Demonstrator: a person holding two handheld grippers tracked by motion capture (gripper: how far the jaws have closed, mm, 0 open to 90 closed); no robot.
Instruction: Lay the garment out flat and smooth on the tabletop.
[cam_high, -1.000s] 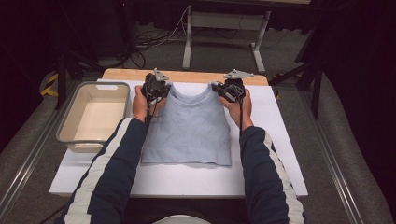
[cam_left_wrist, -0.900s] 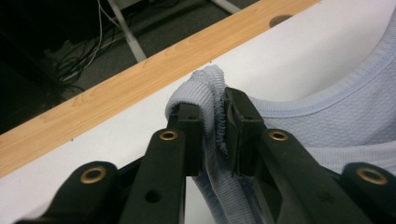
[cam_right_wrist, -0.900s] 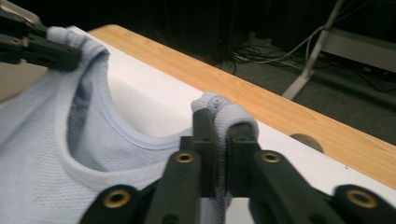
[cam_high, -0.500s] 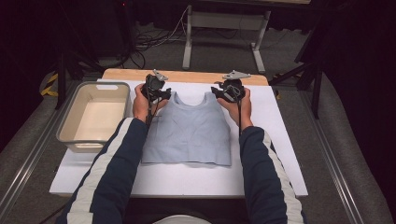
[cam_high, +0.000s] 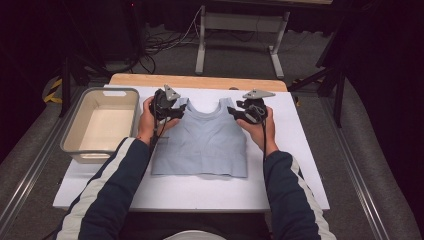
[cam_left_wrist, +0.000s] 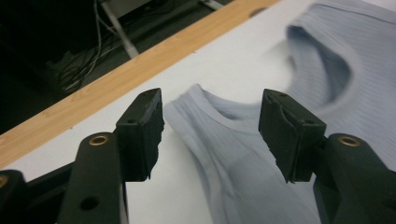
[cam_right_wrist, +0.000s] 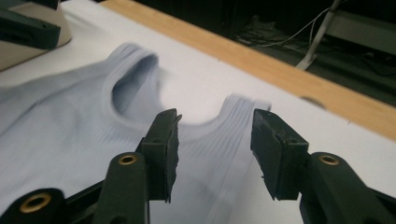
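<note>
A: Why is the pale blue tank top (cam_high: 202, 140) spread flat like that, with a claw at each shoulder strap?

B: I'd say it has just been laid out square for folding. The left claw (cam_left_wrist: 211, 131) has its jaws apart and has just been opening; the left strap (cam_left_wrist: 205, 112) lies on the white counter (cam_high: 295, 145) between them, with no pad pressing on it. The right claw (cam_right_wrist: 214, 150) is the same: jaws apart, just been opening, the right strap (cam_right_wrist: 243, 114) loose in the gap.

A: Which way does the top point?

B: Its long axis runs from the straps at the claws back toward the person, neckline at the far end, hem (cam_high: 200, 172) nearest the sleeves. The beige bin (cam_high: 75, 145) sits just outside the left claw.
</note>
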